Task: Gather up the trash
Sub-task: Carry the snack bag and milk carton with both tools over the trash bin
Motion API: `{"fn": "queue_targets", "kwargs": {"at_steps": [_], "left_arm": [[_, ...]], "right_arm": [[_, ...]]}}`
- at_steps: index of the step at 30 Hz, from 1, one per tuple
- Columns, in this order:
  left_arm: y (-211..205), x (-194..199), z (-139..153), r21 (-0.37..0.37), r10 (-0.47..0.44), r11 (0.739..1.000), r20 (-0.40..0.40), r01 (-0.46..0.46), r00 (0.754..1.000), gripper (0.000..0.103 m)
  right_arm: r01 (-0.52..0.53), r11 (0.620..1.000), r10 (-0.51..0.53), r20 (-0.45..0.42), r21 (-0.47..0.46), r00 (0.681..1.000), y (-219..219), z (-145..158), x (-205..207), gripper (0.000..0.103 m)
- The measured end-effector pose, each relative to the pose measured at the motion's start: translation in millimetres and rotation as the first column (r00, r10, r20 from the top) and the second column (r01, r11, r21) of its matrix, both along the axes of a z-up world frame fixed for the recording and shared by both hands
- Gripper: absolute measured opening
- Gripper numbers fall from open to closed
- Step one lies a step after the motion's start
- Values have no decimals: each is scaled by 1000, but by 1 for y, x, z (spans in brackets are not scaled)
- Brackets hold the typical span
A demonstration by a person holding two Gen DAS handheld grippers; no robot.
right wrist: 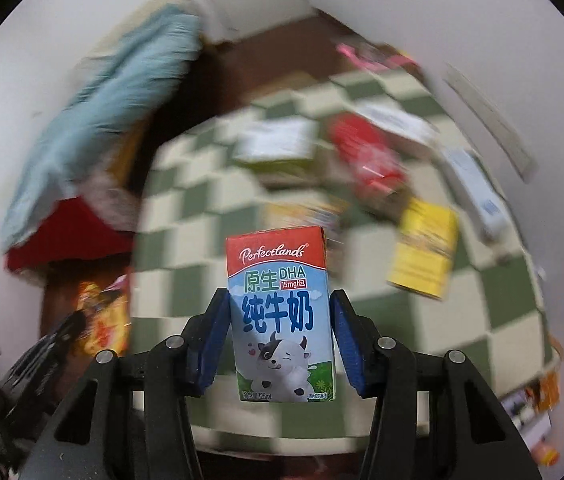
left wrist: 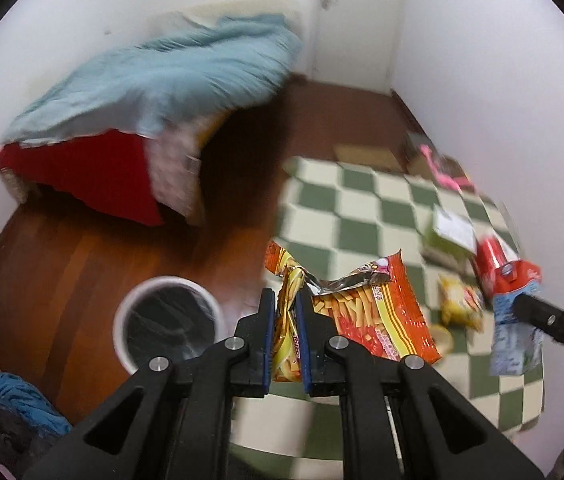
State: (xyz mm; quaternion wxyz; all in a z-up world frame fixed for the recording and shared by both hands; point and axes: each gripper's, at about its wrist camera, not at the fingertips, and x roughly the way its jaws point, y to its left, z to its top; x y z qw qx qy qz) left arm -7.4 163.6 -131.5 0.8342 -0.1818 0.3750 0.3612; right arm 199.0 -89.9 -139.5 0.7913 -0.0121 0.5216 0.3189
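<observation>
My left gripper [left wrist: 284, 296] is shut on a crumpled orange and yellow snack bag [left wrist: 374, 312], which hangs open to the right of the blue pads. Below and to the left of it stands a white trash bin [left wrist: 121, 320] with a black liner, on the wooden floor. My right gripper [right wrist: 279, 300] is shut on a small milk carton [right wrist: 282, 320] with a red top and a cartoon cow, held upright above the checkered table [right wrist: 462, 320]. In the left wrist view the same carton [left wrist: 516, 280] hangs at the right edge. The snack bag [right wrist: 101, 320] shows blurred at the lower left.
Left on the green and cream checkered cloth [left wrist: 362, 208] are a yellow box [right wrist: 422, 252], a red packet [right wrist: 366, 160], a white and green box [right wrist: 277, 144], a white box [right wrist: 478, 192] and a yellow wrapper [left wrist: 460, 304]. A bed with a light blue blanket [left wrist: 153, 80] stands at the left.
</observation>
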Motion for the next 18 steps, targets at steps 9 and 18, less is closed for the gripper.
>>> {"fn": "queue_targets", "kwargs": {"at_steps": [9,18], "left_arm": [[121,-110,-36,-70,225,971,-39,-227,974,8],[214,-141,-152,-299,276,906,-120,-300,954,10]], "right_arm": [[-331,939,337,-48,97,940,173,1,-97,52],[-457,887,438,-204,-59,876,332,-131,-157,53]]}}
